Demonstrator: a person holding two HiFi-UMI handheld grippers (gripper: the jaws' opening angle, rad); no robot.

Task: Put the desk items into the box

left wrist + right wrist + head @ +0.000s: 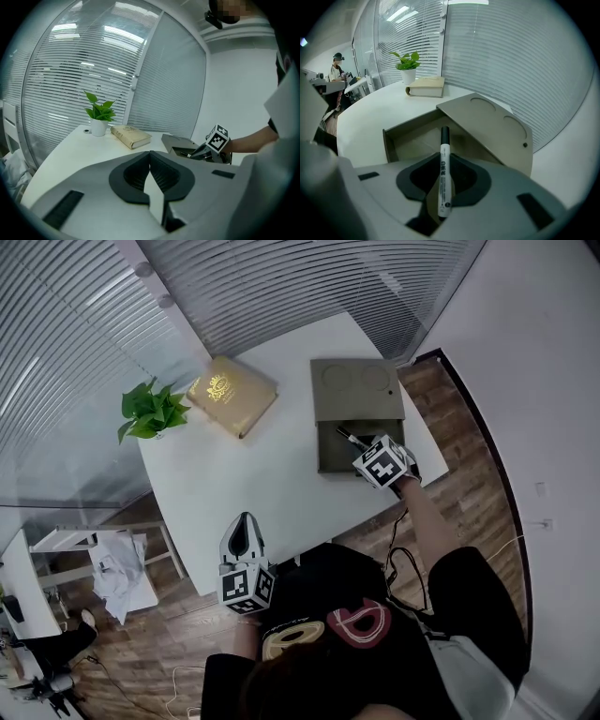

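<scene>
An olive-grey box (330, 444) lies open at the table's right side, its lid (356, 388) folded back. My right gripper (364, 454) hangs over the box's open tray, shut on a white marker with a black cap (444, 173); the cap end points into the box (417, 136). In the head view the marker (349, 437) sticks out over the tray. My left gripper (246, 524) rests at the table's front edge, far from the box. Its jaws meet with nothing between them (151, 161). A gold-covered book (231, 395) lies at the back left.
A small potted plant (150, 411) stands at the table's (262, 484) left back corner beside the book. Glass walls with blinds run behind the table. A white chair (103, 559) stands on the wooden floor to the left. A person (335, 70) sits far off.
</scene>
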